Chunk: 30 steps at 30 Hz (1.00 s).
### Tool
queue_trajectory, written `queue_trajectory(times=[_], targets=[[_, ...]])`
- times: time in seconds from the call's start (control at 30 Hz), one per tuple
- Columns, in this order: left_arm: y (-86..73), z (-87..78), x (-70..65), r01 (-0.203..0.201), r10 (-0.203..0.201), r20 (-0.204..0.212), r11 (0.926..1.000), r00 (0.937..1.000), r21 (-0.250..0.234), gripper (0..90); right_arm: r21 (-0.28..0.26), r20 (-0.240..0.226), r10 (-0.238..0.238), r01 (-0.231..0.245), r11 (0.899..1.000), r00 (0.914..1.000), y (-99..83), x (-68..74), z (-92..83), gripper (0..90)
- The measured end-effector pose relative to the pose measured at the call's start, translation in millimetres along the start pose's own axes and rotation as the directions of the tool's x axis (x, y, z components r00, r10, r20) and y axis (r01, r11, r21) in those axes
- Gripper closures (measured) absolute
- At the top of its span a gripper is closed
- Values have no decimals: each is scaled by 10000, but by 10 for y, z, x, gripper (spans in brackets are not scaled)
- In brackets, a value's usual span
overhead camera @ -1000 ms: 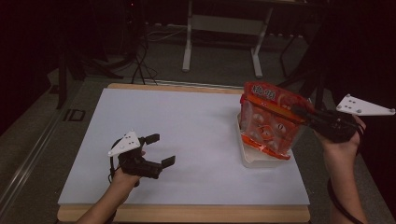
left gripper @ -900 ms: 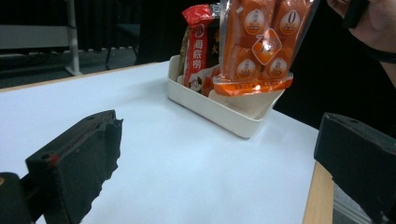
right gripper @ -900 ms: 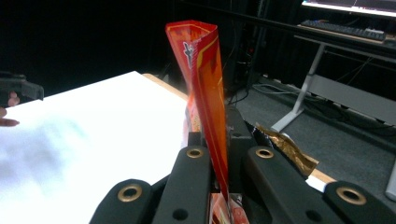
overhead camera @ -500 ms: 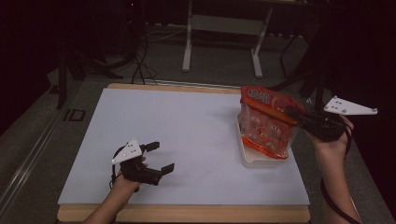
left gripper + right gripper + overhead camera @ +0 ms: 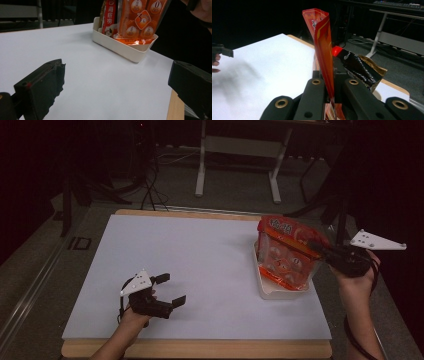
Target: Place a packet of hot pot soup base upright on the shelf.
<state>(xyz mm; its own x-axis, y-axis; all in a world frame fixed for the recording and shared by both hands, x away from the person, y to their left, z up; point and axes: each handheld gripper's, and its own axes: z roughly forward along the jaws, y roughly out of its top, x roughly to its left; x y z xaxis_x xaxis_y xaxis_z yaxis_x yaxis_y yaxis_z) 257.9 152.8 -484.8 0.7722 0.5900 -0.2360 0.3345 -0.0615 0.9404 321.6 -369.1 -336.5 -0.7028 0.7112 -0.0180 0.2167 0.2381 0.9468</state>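
The jaws of the right gripper (image 5: 320,247) were closed flat on the top seam of an orange snack bag (image 5: 287,257), the thin sealed edge being pinched between the pads, as was plain in the right gripper view (image 5: 323,62). The bag was held upright with its lower end inside the white tray (image 5: 282,292), at the right edge of the white table mat (image 5: 200,265). A second, red packet (image 5: 109,16) stood in the tray just beside the bag; a dark foil pouch (image 5: 357,66) may also have been lodged there, though this view was too dim for certainty. Well apart from the tray, near the mat's front edge, the left gripper (image 5: 167,290) was held low with its jaws spread wide and nothing between them. The placing was judged nearly done: the bag seemed seated, with only release left.
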Motion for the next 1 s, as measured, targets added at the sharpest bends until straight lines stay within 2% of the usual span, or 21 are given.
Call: queue_trajectory(times=[0.23,0.3,0.53,0.67,0.77,0.83,0.87,0.9,0.93,1.0], targets=[[-19,18,7,55,-55,-30,9999,10000,94,8,98,-83,148,-147,9998,9999,-49,-4,19,900],[-22,23,8,46,-46,-5,9999,10000,118,8,251,28,84,-85,9996,10000,-77,-7,45,900],[-31,28,12,45,-44,-38,9999,10000,146,8,489,-119,721,-714,9963,9973,-321,-89,125,900],[-31,35,5,71,-71,-6,9999,10000,124,9,345,-178,1134,-1128,9930,9934,-418,-141,82,900],[-33,41,4,63,-63,3,9998,10000,164,9,362,-123,1126,-1121,9930,9936,-429,-133,62,891],[-34,41,5,64,-64,-4,9999,10000,157,9,355,-131,1088,-1083,9935,9940,-425,-132,61,865],[-33,43,5,68,-68,6,9998,10000,165,9,288,-125,1178,-1174,9927,9930,-418,-131,59,814],[-32,41,5,44,-44,-4,9998,10000,170,8,6,-236,1293,-1294,9916,9913,-381,-117,44,742],[-32,40,6,68,-68,9,9999,10000,131,8,1,-164,1178,-1178,9930,9929,-351,-100,37,740],[-33,35,9,68,-67,-13,9999,10000,140,8,-288,94,1048,-1045,9941,9944,-277,-52,18,653]])
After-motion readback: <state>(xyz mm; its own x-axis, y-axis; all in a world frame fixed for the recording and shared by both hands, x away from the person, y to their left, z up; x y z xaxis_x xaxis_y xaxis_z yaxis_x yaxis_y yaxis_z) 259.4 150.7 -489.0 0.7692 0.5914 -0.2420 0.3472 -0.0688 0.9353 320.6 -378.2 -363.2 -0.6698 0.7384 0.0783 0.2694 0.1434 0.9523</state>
